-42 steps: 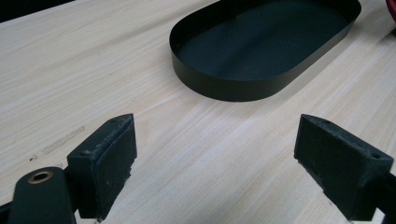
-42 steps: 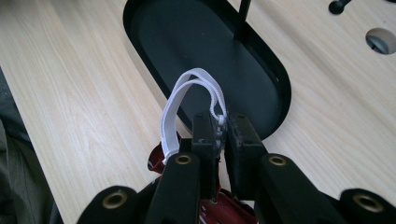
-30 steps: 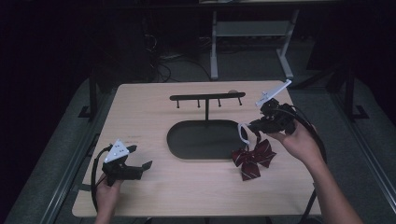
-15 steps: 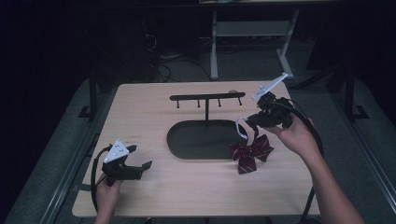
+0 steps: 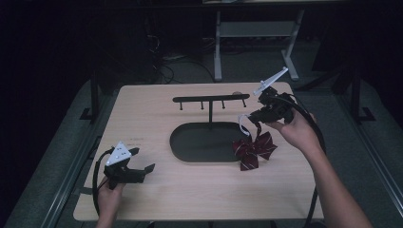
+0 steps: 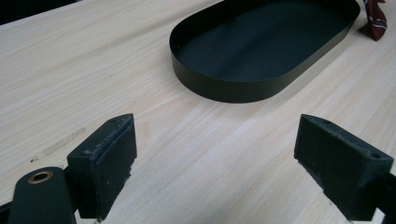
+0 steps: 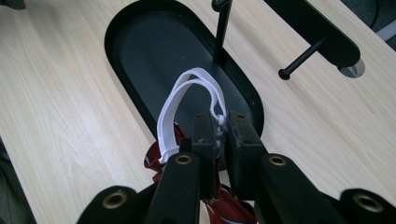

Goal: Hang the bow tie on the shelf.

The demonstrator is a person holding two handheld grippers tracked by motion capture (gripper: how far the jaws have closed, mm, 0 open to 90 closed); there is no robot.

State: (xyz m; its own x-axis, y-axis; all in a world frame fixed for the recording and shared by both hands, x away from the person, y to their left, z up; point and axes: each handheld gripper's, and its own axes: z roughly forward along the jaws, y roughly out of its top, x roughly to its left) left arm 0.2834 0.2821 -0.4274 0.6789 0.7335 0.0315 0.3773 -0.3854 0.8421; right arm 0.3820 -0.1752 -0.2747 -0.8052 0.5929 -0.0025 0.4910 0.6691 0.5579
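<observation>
Left gripper [image 5: 142, 169]: rests low on the near left part of the pale wooden table [image 5: 190, 199], jaws spread wide with nothing between the pads [image 6: 112, 163]; it faces the tray, apparently parked while the other hand works.
Dark red bow tie with pale stripes [image 5: 252, 149]: hangs just off the right end of the tray, its lower edge at or just above the table; which, the high view does not settle.
White elastic strap [image 7: 187, 100]: a loop of the bow tie, rising clear of the closed jaws; probably kept open so that it can slip over a peg.
Right gripper [image 5: 252, 115]: held above the bow tie, jaws pinched tight on the strap, so the tie dangles below.
Black oval metal tray [image 5: 183, 152]: mid-table, the base of the rack.
Black T-shaped rack with short pegs [image 5: 211, 99]: stands from the tray's far side; no peg carries anything, so hanging looks not yet done.
</observation>
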